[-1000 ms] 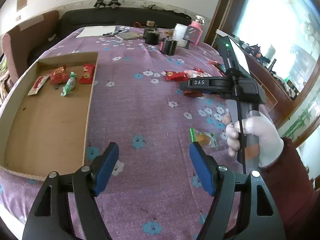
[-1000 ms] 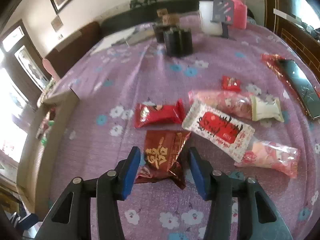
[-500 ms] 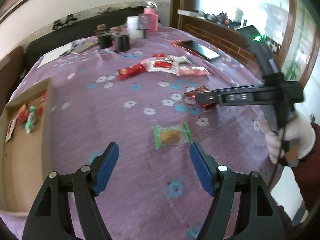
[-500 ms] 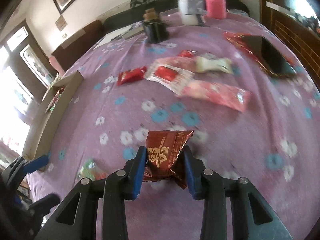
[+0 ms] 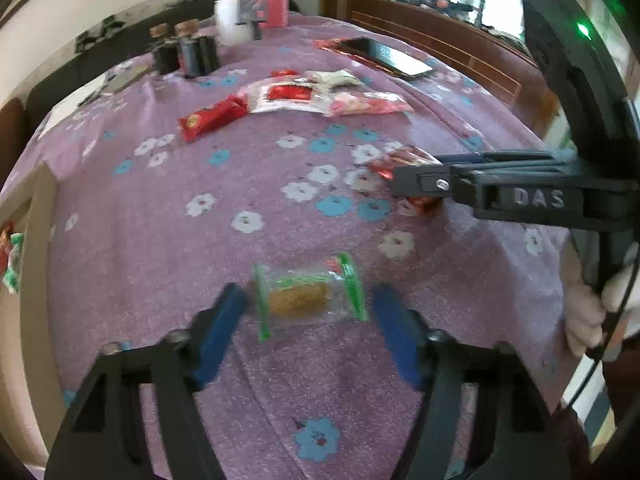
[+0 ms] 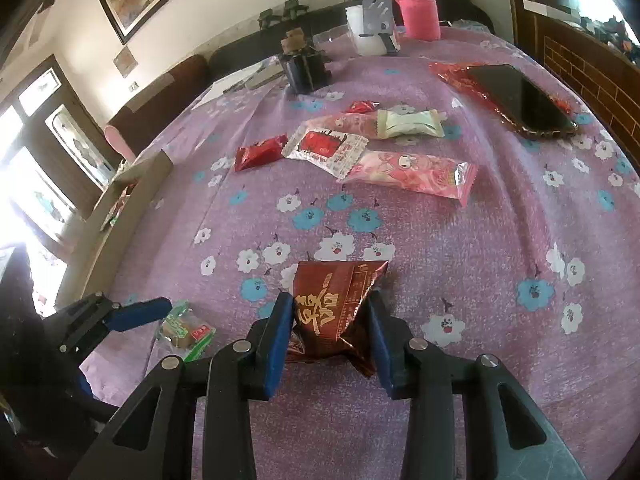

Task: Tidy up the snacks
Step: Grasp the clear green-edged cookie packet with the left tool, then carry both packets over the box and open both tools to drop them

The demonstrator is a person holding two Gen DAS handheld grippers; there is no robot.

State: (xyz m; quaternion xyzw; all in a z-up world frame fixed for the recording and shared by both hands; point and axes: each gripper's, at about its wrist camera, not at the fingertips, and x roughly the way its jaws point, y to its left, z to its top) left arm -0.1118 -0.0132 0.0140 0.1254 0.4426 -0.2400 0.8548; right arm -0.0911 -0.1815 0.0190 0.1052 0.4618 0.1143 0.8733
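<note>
Left wrist view: I see my left gripper [image 5: 308,320] low over the surface [image 5: 248,184], its blue fingers [image 5: 218,330] spread wide apart with the green-edged biscuit packet [image 5: 308,300] lying flat between them. I cannot tell whether either pad touches the wrapper; the picture is blurred there. Further to the right my right gripper [image 5: 416,184] reaches in from the side, and the dark red snack packet [image 5: 400,160] shows at its tip.

From the right wrist view, my right gripper [image 6: 330,328] has its fingers [image 6: 280,336] clamped on the dark red snack packet [image 6: 334,304], one pad on each side, the wrapper crumpled between them and its far end sticking out forward. The biscuit packet [image 6: 184,330] lies to the left, just beside the blue pad of the left gripper [image 6: 140,316].

Further up the purple flowered surface [image 6: 500,240] lie the other snacks, close together: a small red packet [image 6: 260,152], a white-and-red packet [image 6: 324,148], a long pink packet [image 6: 408,172] and a pale green one [image 6: 408,124]. A phone [image 6: 520,100] rests on red wrapping at the right. The cardboard box [image 6: 120,208] stands along the left edge, with a few snacks visible inside.
</note>
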